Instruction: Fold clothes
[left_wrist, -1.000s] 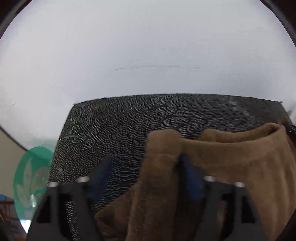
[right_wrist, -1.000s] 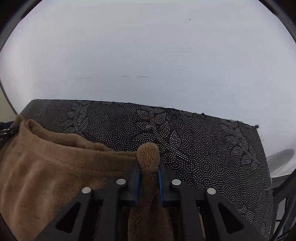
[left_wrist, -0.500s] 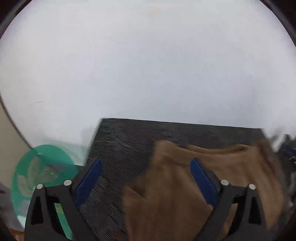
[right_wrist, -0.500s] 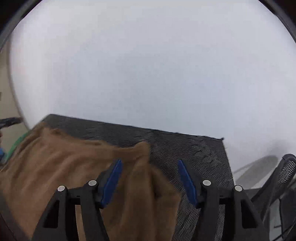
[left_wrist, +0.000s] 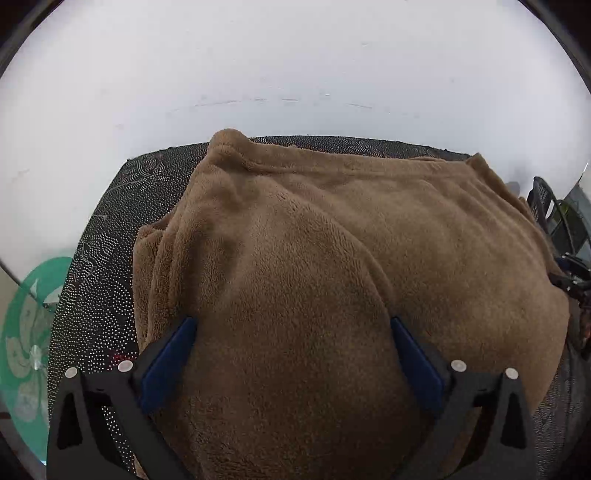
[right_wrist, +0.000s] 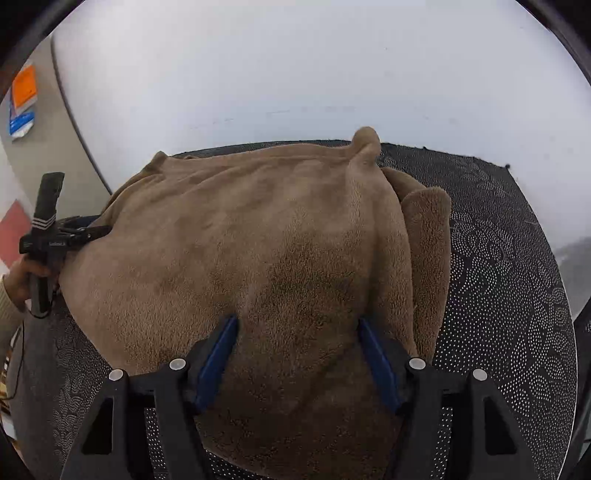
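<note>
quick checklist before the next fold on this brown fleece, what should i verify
1. Left hand-held gripper released: ok, jaws wide, pads not pinching.
2. Right hand-held gripper released: ok, jaws opening, fleece between but not pressed.
3. Brown fleece garment resting on the dotted black mat: ok.
4. Edges aligned: not ok, an under layer sticks out on its right side.
5. Top corners flat: not ok, one corner stands up.
6. Near edge: cannot tell, hidden.
</note>
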